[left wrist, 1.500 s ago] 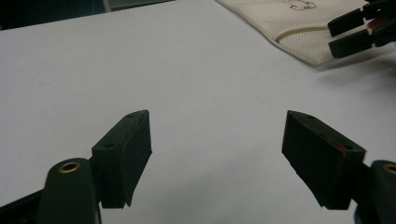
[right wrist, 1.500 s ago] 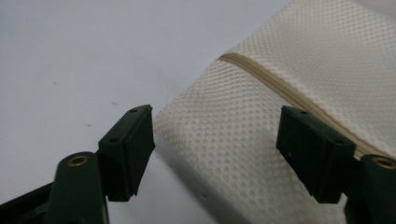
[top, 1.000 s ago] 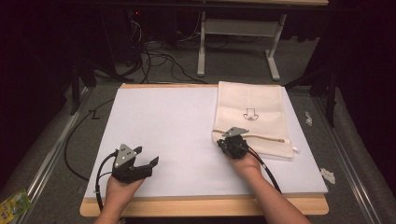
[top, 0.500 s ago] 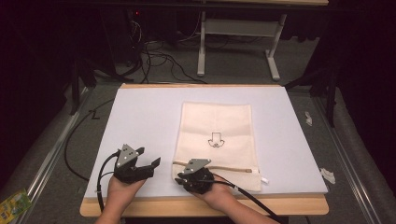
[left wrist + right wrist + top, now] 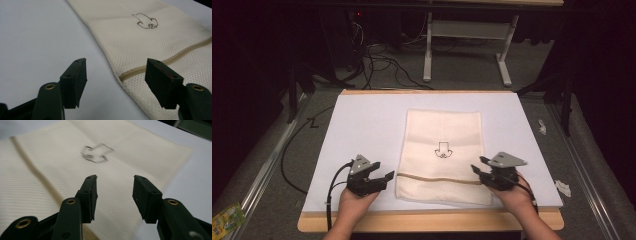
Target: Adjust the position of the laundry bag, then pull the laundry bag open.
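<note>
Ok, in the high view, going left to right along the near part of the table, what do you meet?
Left gripper, jaws open → cream mesh bag with its zipper and arrow mark → right gripper, jaws open, at the bag's right edge.
</note>
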`<act>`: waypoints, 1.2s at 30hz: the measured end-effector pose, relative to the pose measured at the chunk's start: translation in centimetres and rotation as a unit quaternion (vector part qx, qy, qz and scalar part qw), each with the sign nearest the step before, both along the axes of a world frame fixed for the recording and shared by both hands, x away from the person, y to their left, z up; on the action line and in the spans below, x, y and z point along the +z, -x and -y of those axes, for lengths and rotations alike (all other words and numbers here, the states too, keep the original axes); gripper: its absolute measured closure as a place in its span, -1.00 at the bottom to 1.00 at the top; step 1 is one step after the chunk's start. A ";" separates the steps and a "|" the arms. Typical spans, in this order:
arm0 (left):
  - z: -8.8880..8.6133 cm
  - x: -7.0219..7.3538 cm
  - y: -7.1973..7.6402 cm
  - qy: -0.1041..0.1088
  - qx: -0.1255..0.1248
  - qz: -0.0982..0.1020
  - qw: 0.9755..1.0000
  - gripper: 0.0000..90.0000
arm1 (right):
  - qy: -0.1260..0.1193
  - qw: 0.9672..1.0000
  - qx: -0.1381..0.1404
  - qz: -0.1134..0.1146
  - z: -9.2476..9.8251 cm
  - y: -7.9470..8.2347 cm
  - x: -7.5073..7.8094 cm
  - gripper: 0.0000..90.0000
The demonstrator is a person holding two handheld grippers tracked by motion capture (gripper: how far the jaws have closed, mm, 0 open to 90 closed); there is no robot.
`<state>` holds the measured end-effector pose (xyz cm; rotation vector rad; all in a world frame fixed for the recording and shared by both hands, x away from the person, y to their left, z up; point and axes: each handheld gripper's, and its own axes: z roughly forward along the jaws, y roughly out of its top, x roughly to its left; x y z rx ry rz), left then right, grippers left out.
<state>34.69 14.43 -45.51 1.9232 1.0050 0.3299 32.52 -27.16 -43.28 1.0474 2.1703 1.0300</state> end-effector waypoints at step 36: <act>1.6 -0.4 1.1 -0.044 0.001 0.032 0.999 -0.13 | -0.052 0.994 -0.063 -0.067 3.2 -3.1 -2.0 0.38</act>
